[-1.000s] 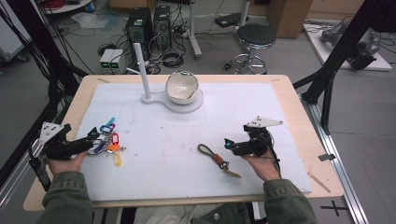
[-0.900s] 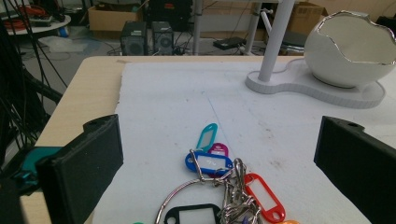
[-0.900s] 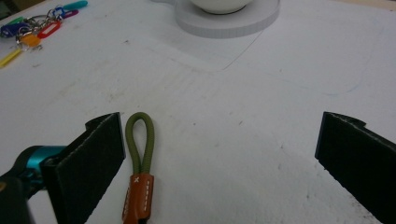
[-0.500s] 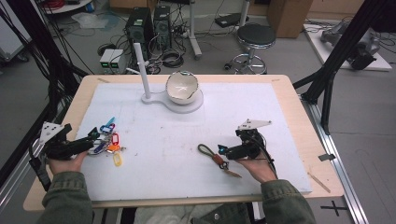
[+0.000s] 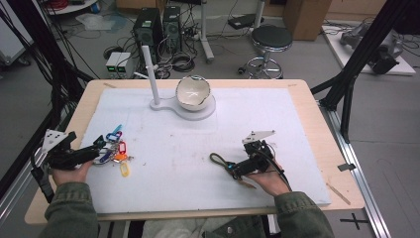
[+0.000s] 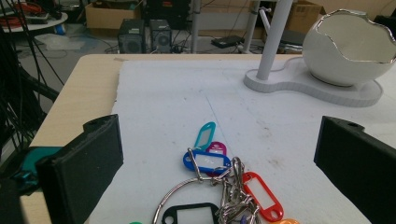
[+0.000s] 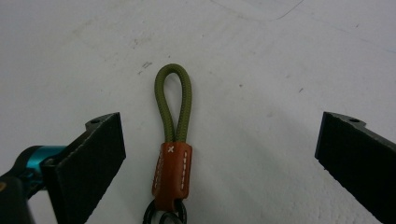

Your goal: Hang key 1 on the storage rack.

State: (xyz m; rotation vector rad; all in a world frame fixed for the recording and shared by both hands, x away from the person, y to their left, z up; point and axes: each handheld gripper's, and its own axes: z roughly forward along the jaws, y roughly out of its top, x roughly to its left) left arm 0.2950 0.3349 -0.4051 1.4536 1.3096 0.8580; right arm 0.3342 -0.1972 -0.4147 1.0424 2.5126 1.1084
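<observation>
With its jaws spread wide and holding nothing, the right gripper [image 7: 219, 154] straddles the olive-green cord loop with a tan leather tab [image 7: 173, 140] at the frame's lower centre, so it closes best squarely across the stitched leather.

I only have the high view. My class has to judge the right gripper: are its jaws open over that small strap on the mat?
Observer: Yes. In the right gripper view the right gripper has its jaws wide apart, with the strap lying between them, untouched.
Operator: What is the strap made of?
Observer: An olive cord loop held by a brown leather sleeve with white stitching; a dark ring hangs at its near end.
Operator: And the left side?
Observer: The left gripper is open too, with the bunch of key tags between its jaws.
</observation>
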